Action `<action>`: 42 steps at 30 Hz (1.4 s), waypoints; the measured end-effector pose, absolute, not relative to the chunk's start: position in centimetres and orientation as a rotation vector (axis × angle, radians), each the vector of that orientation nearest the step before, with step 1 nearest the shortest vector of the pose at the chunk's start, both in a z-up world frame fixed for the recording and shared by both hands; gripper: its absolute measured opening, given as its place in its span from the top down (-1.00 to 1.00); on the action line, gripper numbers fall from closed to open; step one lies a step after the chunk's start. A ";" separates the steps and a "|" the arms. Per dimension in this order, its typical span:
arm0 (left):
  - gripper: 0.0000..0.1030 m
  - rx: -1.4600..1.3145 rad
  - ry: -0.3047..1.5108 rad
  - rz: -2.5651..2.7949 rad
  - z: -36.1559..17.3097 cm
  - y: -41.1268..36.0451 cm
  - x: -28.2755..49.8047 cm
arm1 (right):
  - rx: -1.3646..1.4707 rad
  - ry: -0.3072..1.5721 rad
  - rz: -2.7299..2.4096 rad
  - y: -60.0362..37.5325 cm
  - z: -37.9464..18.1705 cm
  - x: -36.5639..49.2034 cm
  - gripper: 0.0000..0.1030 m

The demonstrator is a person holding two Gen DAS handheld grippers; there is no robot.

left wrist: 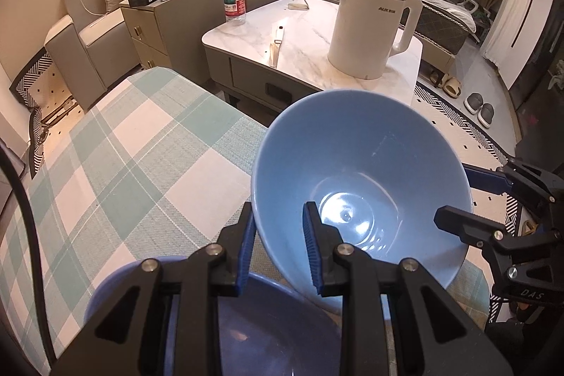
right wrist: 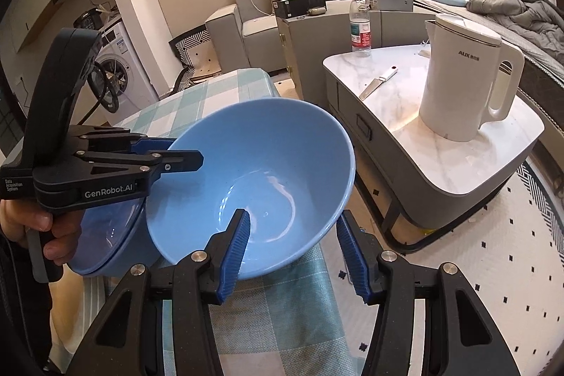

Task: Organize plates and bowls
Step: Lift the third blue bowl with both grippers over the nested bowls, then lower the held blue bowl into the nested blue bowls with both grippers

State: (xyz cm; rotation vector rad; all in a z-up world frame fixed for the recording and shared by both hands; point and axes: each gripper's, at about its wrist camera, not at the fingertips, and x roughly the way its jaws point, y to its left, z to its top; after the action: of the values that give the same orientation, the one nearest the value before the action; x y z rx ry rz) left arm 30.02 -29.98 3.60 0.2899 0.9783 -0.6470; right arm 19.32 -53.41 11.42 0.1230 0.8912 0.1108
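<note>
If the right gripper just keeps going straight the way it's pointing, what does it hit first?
The right gripper already straddles the rim of the light blue bowl, one finger inside and one outside. Going straight on, the rim would probably seat deeper between the fingers until the inner finger meets the bowl's inside wall.

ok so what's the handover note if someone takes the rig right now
Left gripper: fingers look shut on the near rim of the light blue bowl, holding it tilted.
Right gripper: open, fingers straddling the opposite rim, one inside and one outside.
Darker blue bowl: on the checked tablecloth, right beside the tilted one.
Done: light bowl picked up.
Left: probably nest it into the darker bowl, then release both grippers.
</note>
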 end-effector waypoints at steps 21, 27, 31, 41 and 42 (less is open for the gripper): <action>0.51 0.234 0.899 -0.666 6.8 -28.7 28.4 | 0.092 0.818 0.106 -52.7 14.0 17.3 -0.03; 0.51 0.216 0.871 -0.662 8.1 -28.0 27.8 | 0.080 0.795 0.110 -52.1 15.0 16.7 -0.03; 0.51 0.196 0.852 -0.656 9.0 -27.3 27.4 | 0.073 0.780 0.119 -51.5 15.7 16.4 -0.03; 0.51 0.161 0.801 -0.634 11.0 -25.3 26.2 | 0.043 0.736 0.147 -49.6 18.1 15.6 -0.03; 0.51 0.160 0.797 -0.631 11.2 -25.1 26.0 | 0.041 0.734 0.150 -49.4 18.3 15.6 -0.03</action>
State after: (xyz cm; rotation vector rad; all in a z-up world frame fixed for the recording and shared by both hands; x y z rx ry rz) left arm 26.02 -25.11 11.16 0.1596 0.7969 -0.6311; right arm 15.64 -49.41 18.33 0.0406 0.7339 0.1501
